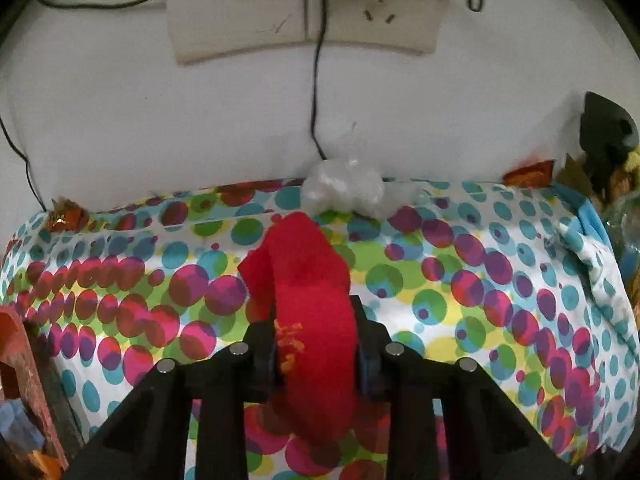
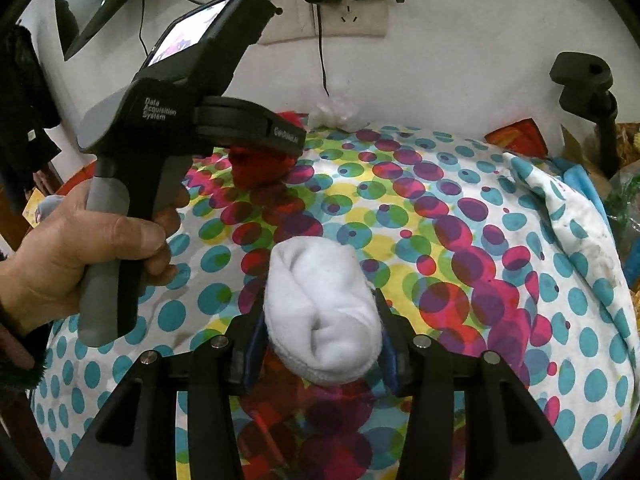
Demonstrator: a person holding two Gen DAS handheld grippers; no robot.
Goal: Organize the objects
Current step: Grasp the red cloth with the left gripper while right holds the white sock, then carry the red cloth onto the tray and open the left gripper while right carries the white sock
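Note:
My left gripper (image 1: 314, 344) is shut on a red sock (image 1: 308, 280) with a yellow mark, held above the dotted cloth (image 1: 480, 280). It also shows in the right wrist view (image 2: 260, 168), hanging under the left gripper's body at the upper left. My right gripper (image 2: 320, 344) is shut on a rolled white sock (image 2: 320, 312), held over the middle of the dotted cloth (image 2: 480, 240).
A clear crumpled plastic bag (image 1: 344, 192) lies at the cloth's far edge by the white wall. Sockets and black cables (image 1: 316, 80) hang above. A black clamp stand (image 2: 588, 92) and clutter stand at the right. A hand (image 2: 80, 248) holds the left gripper's handle.

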